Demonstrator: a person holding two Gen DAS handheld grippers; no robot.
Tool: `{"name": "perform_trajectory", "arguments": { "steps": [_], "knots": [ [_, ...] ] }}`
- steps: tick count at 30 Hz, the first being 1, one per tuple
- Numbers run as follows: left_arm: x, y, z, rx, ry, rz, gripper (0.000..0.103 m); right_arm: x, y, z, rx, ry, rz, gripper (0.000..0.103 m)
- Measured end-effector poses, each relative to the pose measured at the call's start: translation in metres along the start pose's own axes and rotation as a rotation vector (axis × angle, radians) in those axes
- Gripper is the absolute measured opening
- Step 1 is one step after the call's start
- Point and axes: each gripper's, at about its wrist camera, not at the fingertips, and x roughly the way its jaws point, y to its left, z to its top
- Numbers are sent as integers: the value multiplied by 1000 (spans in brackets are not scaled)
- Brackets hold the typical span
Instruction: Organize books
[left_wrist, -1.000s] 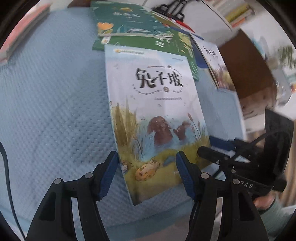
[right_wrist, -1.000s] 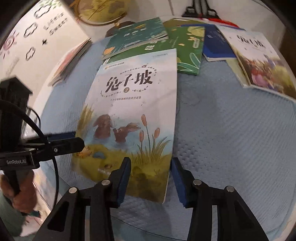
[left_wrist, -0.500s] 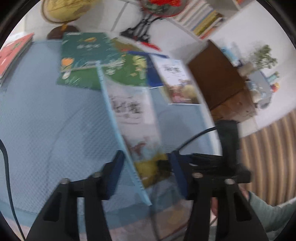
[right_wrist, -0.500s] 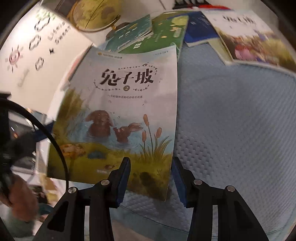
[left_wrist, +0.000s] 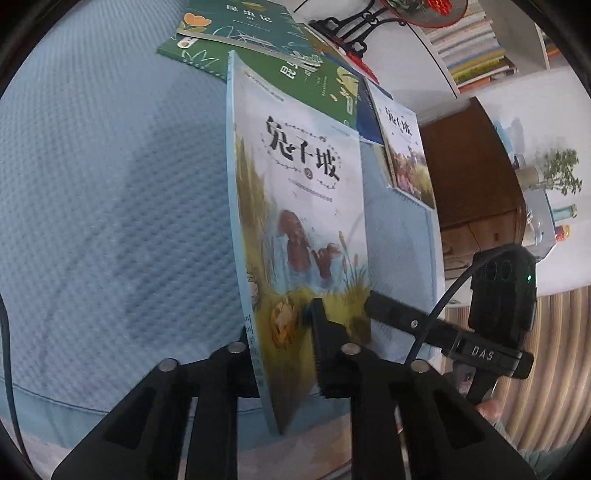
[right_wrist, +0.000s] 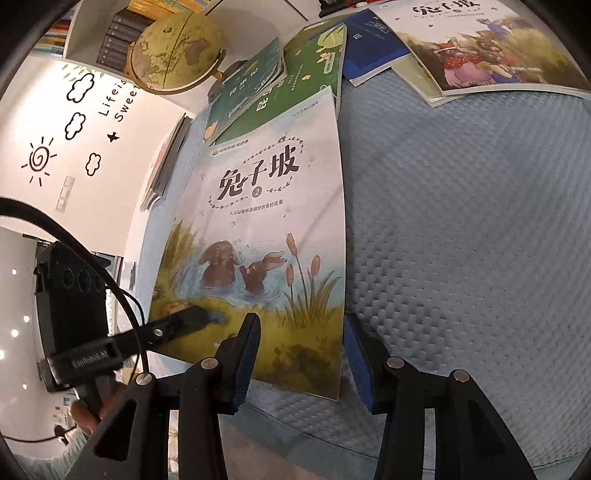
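Observation:
A rabbit picture book (left_wrist: 306, 192) (right_wrist: 266, 206) is lifted off the light blue quilted surface (left_wrist: 110, 184) and stands tilted on its spine side. My left gripper (left_wrist: 282, 325) is shut on its bottom edge near the spine, one finger on the cover and the other behind it. This gripper's finger shows in the right wrist view as the left gripper (right_wrist: 184, 321) on the cover's lower left. My right gripper (right_wrist: 303, 325) is open, and the book's lower right corner lies over the gap between its fingers. The right gripper (left_wrist: 384, 306) reaches the book's free edge.
Green books (left_wrist: 258, 33) (right_wrist: 295, 74), a blue book (right_wrist: 369, 48) and a second rabbit book (right_wrist: 480, 44) (left_wrist: 406, 155) lie overlapped at the far side. A globe (right_wrist: 177, 48) stands behind them. A flat stack (right_wrist: 166, 158) lies at the left edge. A wooden cabinet (left_wrist: 476, 166) stands beyond.
The left gripper has shut on the rabbit book's bottom edge. The book has risen from lying flat to standing tilted. The right gripper's jaws keep the same gap.

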Motion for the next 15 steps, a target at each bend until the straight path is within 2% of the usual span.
{"name": "perform_trajectory", "arguments": {
  "steps": [2, 3, 4, 6, 9, 12, 13, 15],
  "knots": [
    [-5, 1, 4, -54, -10, -83, 10, -5, -5, 1, 46, 13, 17, 47],
    [-10, 1, 7, -84, -17, -150, 10, -8, -8, 2, 69, 13, 35, 49],
    [-13, -1, 11, -100, -21, -193, 10, -11, -10, 2, 90, 11, 66, 55],
    [-17, -5, 18, -112, -18, -252, 10, -18, -16, 2, 133, -7, 123, 63],
    [-15, -7, 26, -154, 6, -338, 10, -18, -29, 5, 211, -12, 231, 67],
    [-12, -10, 29, -166, 27, -362, 10, -9, -39, 8, 272, -17, 319, 66],
    [-10, -10, 29, -167, 36, -357, 10, -7, -39, 9, 272, -21, 329, 56],
    [-11, -8, 28, -163, 27, -313, 10, -5, -35, 12, 259, -25, 309, 49]
  ]
}}
